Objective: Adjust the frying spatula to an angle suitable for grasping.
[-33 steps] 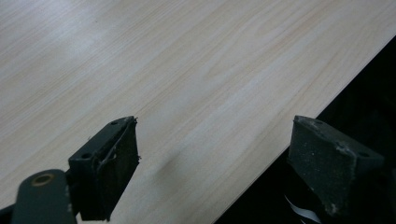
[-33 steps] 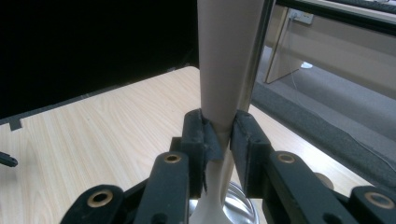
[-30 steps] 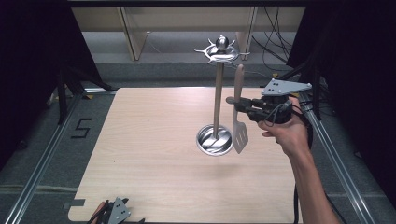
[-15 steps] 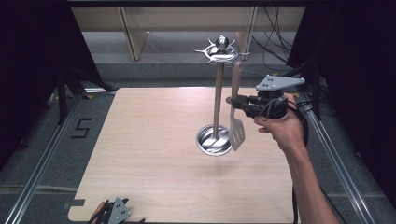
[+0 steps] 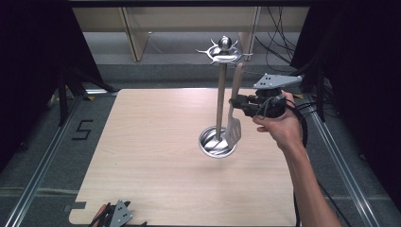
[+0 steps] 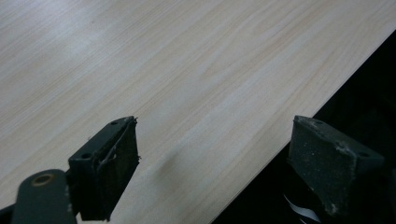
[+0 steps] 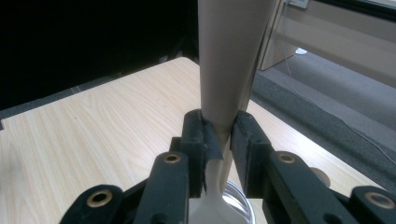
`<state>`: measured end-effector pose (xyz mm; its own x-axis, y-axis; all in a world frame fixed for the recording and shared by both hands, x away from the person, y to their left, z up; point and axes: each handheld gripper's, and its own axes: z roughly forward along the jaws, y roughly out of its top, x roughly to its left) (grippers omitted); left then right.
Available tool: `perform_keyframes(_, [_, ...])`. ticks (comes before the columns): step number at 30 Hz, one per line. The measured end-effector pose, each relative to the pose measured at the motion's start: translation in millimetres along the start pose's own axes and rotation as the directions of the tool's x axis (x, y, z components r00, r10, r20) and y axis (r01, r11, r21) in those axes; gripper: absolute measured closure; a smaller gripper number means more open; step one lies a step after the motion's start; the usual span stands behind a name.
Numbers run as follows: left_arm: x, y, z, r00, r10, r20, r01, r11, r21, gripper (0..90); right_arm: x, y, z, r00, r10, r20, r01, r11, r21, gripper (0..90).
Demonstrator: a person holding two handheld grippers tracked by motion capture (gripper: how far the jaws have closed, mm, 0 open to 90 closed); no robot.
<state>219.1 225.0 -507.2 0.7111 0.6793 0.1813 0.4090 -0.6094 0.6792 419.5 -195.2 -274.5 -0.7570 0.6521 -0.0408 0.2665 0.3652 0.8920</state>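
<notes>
High view, left to right. The left gripper (image 5: 116, 215) lies at the near left edge of the wooden table (image 5: 142, 156), with no hand on it. In the left gripper view its two black jaws stand wide apart with nothing between them, the left jaw over the tabletop (image 6: 187, 70) and the right jaw beyond the table's edge.

Right of centre stands a metal utensil stand (image 5: 220, 94): a round dished base (image 5: 213, 145) resting on the table, an upright pole, and a ring of hooks with a ball finial (image 5: 225, 49) at the top. Just right of the pole hangs a spatula (image 5: 233, 125), nearly upright, handle uppermost and reaching up to the hook ring, its slotted blade low over the right side of the base; whether the blade touches the base cannot be told.

At right, the right gripper (image 5: 235, 102), held in the person's right hand (image 5: 279, 125), is closed on the spatula handle about midway along its length. In the right gripper view the jaws pinch the pale handle (image 7: 229, 60) from both sides, the base visible below.
</notes>
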Motion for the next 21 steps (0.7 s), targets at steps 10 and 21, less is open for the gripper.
perform_keyframes(10, [-0.2,0.0,0.0,1.0000,0.000,-0.001,0.000,1.0000,0.001,15.1,-0.6,-1.0,1.2,1.0000,0.004,0.001,-0.004,1.000,-0.002,76.1])
perform_keyframes(21, [-3.6,-0.8,1.2,0.9992,-0.039,-0.001,0.039,0.9992,-0.010,15.1,-2.0,-6.1,0.3,0.9991,0.041,-0.013,-0.041,0.999,-0.025,75.1])
